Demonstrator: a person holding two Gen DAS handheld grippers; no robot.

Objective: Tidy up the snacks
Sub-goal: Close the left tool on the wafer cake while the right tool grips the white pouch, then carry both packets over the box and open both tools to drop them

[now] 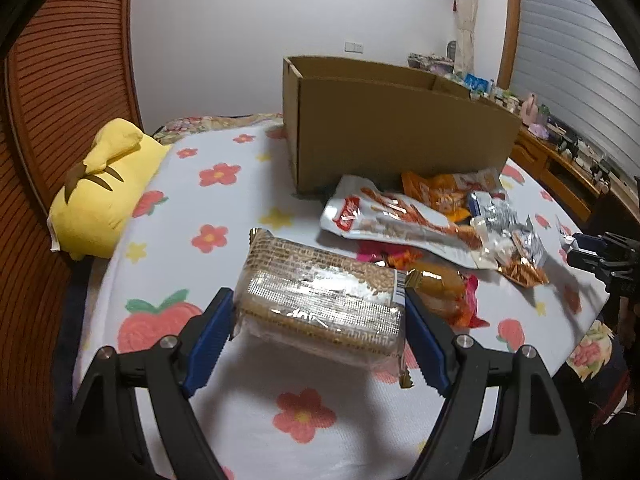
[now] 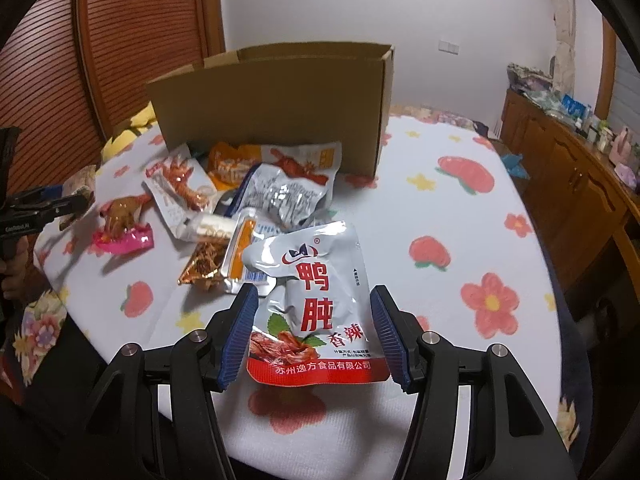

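The left gripper (image 1: 320,312) has its fingers (image 1: 210,340) clamped on the 2 short ends of a wafer pack (image 1: 320,300), whose long axis runs across the gap from finger to finger; the pack is carried clear of the bed (image 1: 240,420). The right gripper (image 2: 312,320) holds a white and red duck-gizzard pouch (image 2: 316,304) upright between its fingers (image 2: 386,336), which press on its lower side edges, its long axis pointing away from the hand.

The cardboard box (image 1: 400,136) stands open-topped on the bed, ahead of both grippers, with the loose pile of snacks (image 2: 240,200) lying between them and its near wall (so each load must rise over that wall). Neither hand is judged clearly nearer.

The left view alone shows the yellow plush toy (image 1: 104,188) by the headboard. The right view alone shows the printed face of the pouch and the box's right end wall.
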